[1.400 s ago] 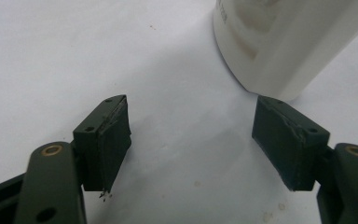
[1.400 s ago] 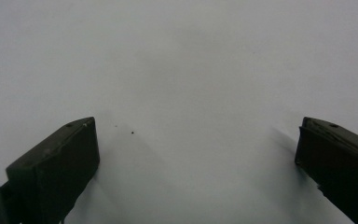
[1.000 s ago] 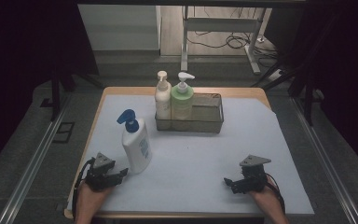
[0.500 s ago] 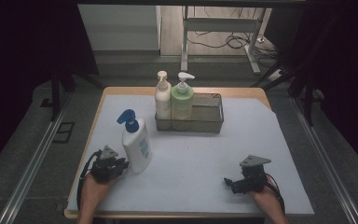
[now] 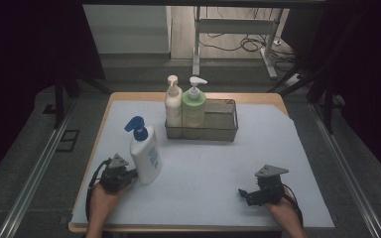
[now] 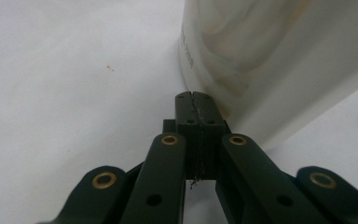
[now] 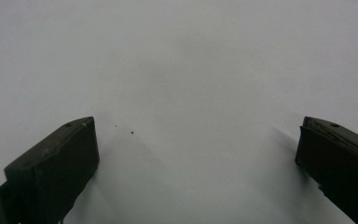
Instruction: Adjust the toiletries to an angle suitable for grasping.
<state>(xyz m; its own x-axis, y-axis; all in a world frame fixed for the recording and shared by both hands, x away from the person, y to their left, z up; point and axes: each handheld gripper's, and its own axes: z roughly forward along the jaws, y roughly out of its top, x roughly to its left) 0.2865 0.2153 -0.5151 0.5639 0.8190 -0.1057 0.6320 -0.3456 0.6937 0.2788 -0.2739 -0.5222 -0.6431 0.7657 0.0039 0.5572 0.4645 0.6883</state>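
The white bottle with a blue pump stands upright at the near left of the table, well apart from the wire basket at the far middle, which holds a cream bottle and a green bottle. From above, the left gripper sits low at the white bottle's near left side, its tips right by the base; whether they touch it cannot be told there. The left gripper view settles more: the jaws have just been closing and now stand pressed together with nothing between them, their tips just short of the bottle's lower wall, which rises to the right.

The right gripper rests at the near right of the table, far from any bottle. From above its jaw gap is too small to judge. The right gripper view shows the jaws spread wide, with bare white tabletop between them.
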